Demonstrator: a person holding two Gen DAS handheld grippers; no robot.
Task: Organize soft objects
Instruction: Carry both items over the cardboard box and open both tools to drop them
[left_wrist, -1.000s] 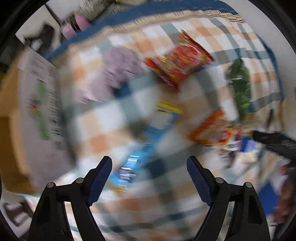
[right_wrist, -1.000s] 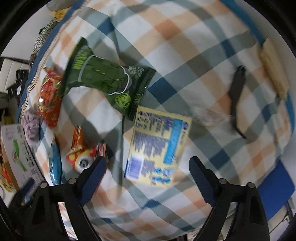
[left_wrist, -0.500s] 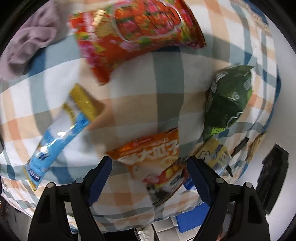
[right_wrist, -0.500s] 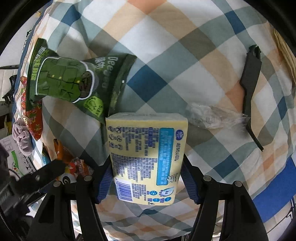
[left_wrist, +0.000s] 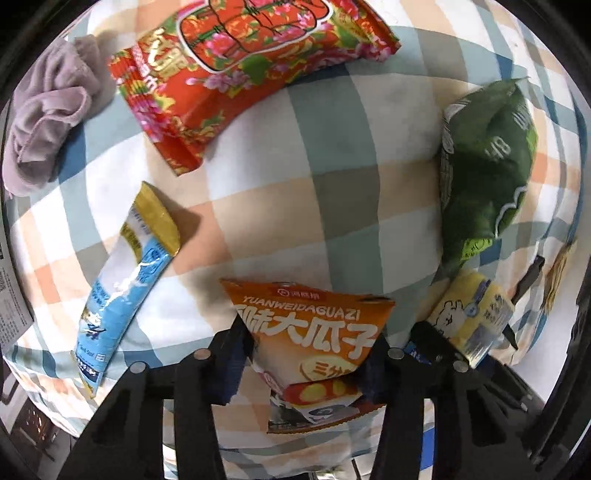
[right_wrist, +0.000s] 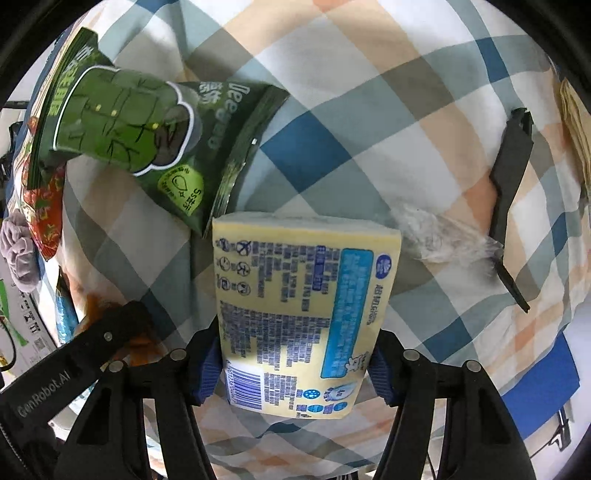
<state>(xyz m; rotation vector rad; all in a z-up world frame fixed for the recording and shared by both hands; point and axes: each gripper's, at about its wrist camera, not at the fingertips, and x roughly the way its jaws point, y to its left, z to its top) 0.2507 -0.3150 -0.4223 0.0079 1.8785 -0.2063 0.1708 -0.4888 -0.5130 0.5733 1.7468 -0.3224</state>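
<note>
My left gripper (left_wrist: 301, 369) is shut on an orange seed snack bag (left_wrist: 314, 336), its pads pressing both sides. My right gripper (right_wrist: 295, 369) is shut on a yellow tissue pack (right_wrist: 299, 310), which also shows in the left wrist view (left_wrist: 472, 317). On the checked cloth (left_wrist: 258, 206) lie a red flowered bag (left_wrist: 240, 70), a green snack bag (left_wrist: 484, 166) (right_wrist: 140, 136), a blue and white sachet (left_wrist: 125, 273) and a crumpled purple cloth (left_wrist: 48, 118).
A black flat tool (right_wrist: 509, 192) and a clear crumpled wrapper (right_wrist: 439, 236) lie right of the tissue pack. A tan packet (right_wrist: 576, 122) sits at the far right edge. A white printed box (right_wrist: 14, 325) stands at the left. The left gripper's body (right_wrist: 74, 362) is close beside my right one.
Both grippers have closed: the left onto the orange bag, the right onto the tissue pack. Both moved in closer to the cloth.
</note>
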